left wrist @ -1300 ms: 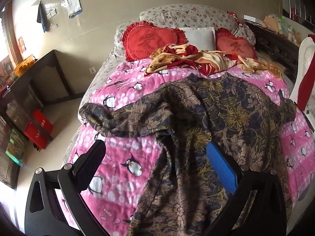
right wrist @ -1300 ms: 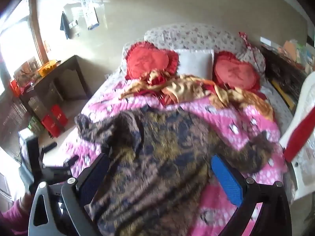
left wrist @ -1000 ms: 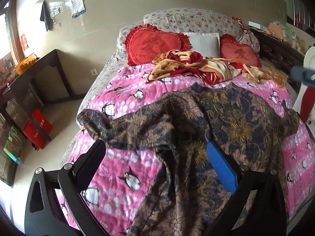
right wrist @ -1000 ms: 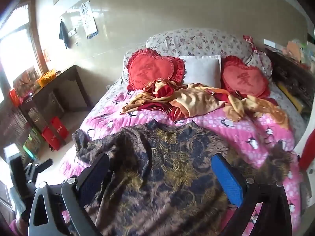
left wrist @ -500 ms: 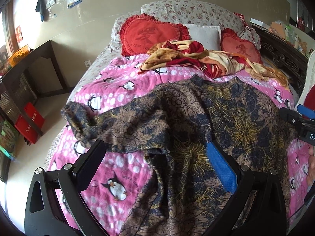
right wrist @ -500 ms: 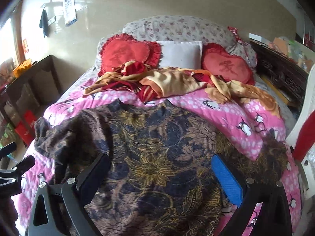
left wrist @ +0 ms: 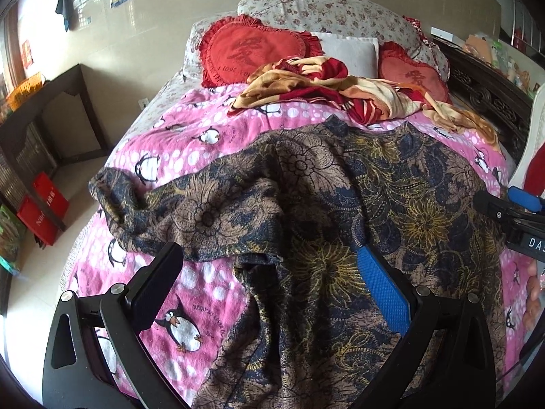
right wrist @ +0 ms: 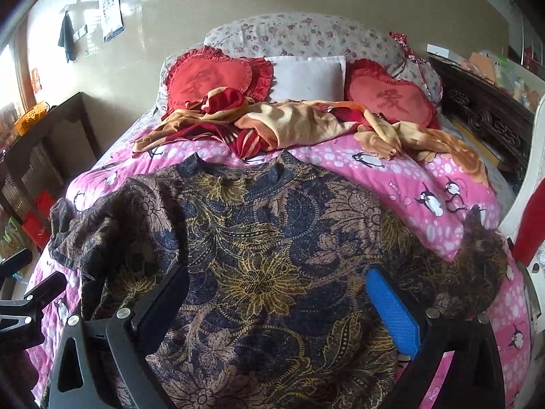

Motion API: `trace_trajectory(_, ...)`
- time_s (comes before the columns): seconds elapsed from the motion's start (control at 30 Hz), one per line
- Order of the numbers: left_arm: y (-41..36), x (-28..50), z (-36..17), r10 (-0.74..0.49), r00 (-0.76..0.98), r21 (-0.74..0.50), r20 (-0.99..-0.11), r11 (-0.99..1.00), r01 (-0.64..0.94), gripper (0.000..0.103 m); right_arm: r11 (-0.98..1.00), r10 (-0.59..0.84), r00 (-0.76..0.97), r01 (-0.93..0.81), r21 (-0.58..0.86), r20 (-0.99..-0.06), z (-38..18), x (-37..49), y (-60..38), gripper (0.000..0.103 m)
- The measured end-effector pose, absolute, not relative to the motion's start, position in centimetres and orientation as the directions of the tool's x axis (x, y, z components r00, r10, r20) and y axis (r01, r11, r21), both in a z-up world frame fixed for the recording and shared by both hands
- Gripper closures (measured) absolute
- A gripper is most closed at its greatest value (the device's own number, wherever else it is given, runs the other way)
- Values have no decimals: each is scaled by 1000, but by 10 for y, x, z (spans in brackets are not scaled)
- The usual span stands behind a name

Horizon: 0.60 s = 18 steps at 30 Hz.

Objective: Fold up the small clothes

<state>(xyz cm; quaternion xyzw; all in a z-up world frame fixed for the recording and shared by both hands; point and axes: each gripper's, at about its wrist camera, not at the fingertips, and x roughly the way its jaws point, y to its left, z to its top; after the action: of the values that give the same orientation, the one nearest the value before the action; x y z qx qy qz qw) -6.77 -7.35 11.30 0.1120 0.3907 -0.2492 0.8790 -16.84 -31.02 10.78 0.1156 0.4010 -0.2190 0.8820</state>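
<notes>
Bed (right wrist: 391, 177) under its pink penguin quilt.
You see a brown patterned garment (right wrist: 259, 272) spread flat, a crumpled red-yellow blanket (right wrist: 289, 126) near the pillows (right wrist: 306, 75).

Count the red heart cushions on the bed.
2. One heart cushion leans at the head of the bed on the left of the white pillow; the other cushion sits to its right. Blankets partly cover both.
</notes>
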Motion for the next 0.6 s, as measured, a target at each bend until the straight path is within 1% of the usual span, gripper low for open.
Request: trace_trajectory(0.6, -55, -65, 107, -319, 581, 0, -749, 876, 481, 0, 882, -262, 579, 468, 51, -773, 95, -164, -296, 0)
